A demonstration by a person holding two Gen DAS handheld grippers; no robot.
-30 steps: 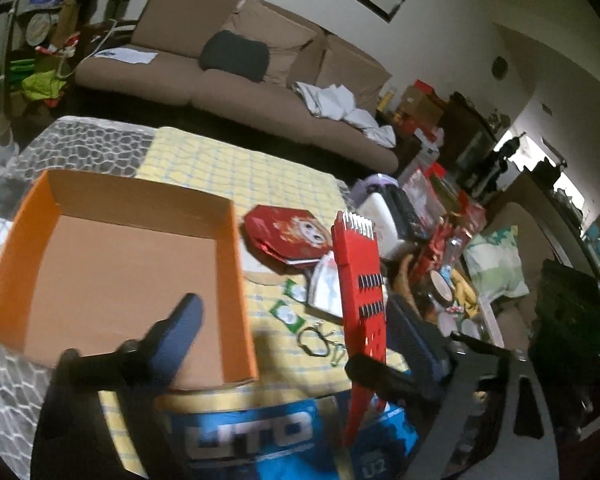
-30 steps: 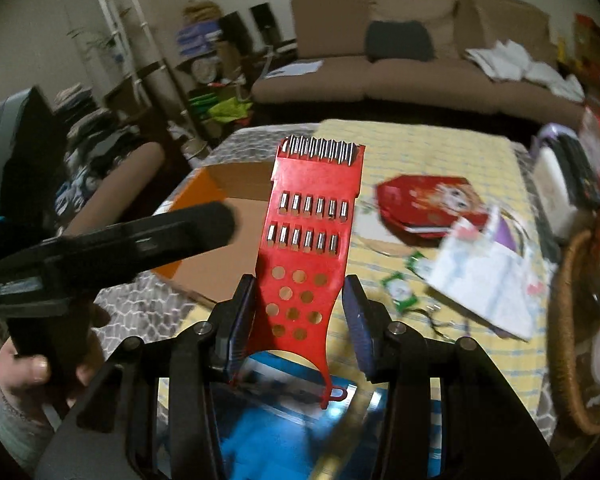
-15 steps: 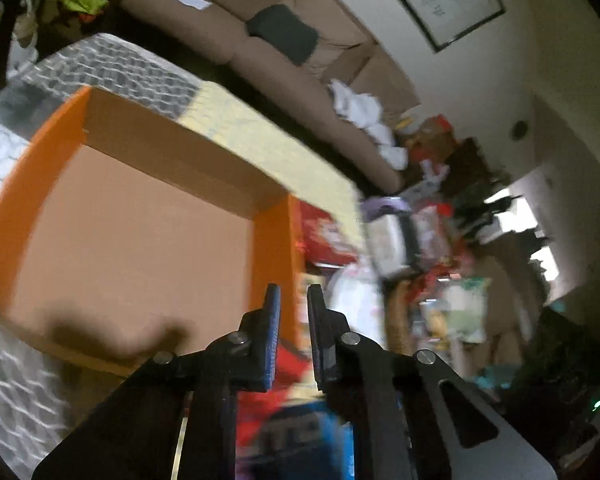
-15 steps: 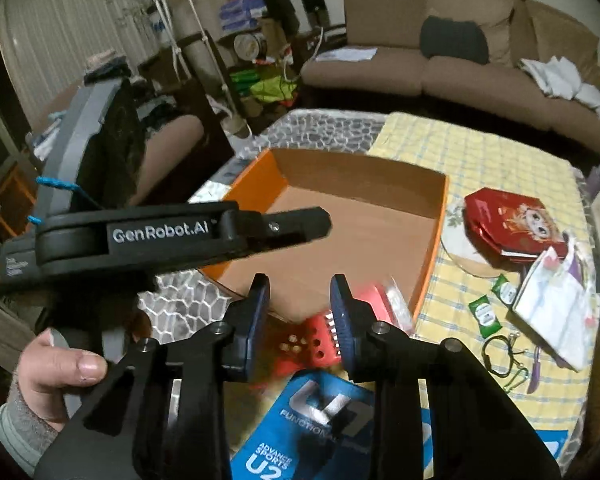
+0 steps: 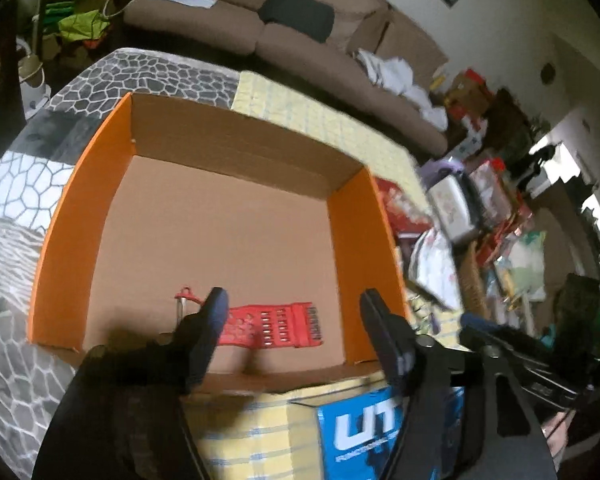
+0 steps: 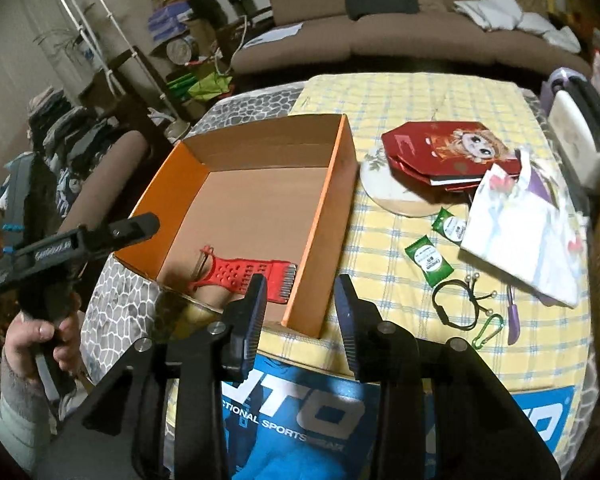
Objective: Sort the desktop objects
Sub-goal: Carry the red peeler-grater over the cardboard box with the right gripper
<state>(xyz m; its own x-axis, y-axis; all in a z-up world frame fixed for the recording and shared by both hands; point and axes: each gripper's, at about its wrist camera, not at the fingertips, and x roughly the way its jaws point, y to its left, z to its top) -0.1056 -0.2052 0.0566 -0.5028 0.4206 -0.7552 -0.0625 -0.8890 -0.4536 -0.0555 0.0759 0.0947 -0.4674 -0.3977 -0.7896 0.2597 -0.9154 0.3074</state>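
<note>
The red grater [image 6: 248, 276] lies flat on the floor of the orange box [image 6: 327, 216], near the box's front wall and towards its near corner, with the handle loop pointing left and the metal teeth pointing right. In the left wrist view the grater [image 5: 276, 324] is seen between and beyond the two fingers, not touched by either. The left hand-held gripper [image 5: 292, 332] is held above the near end of the box [image 5: 60, 240] with its jaws well apart and opening; nothing is pressed between them. The same gripper is seen from the side in the right wrist view [image 6: 148, 226], gripped by a hand [image 6: 40, 340] in a grey sleeve. The right hand-held gripper [image 6: 300, 312] is held over the near corner of the box with its jaws at a moderate width and opening; nothing is held between them.

The box stands on a desk [image 6: 419, 92] covered by a yellow checked cloth. To the right of the box, on the cloth, a red packet [image 6: 439, 152] is laid partly over a round mat [image 6: 383, 192]. Near it are two green sachets [image 6: 427, 260], a black cord [image 6: 455, 304], a green carabiner [image 6: 487, 330] and a white bag [image 6: 519, 224]. A blue printed bag [image 6: 300, 420] lies at the near edge of the desk, under the right gripper. A brown sofa [image 6: 379, 28] stands behind the desk.
</note>
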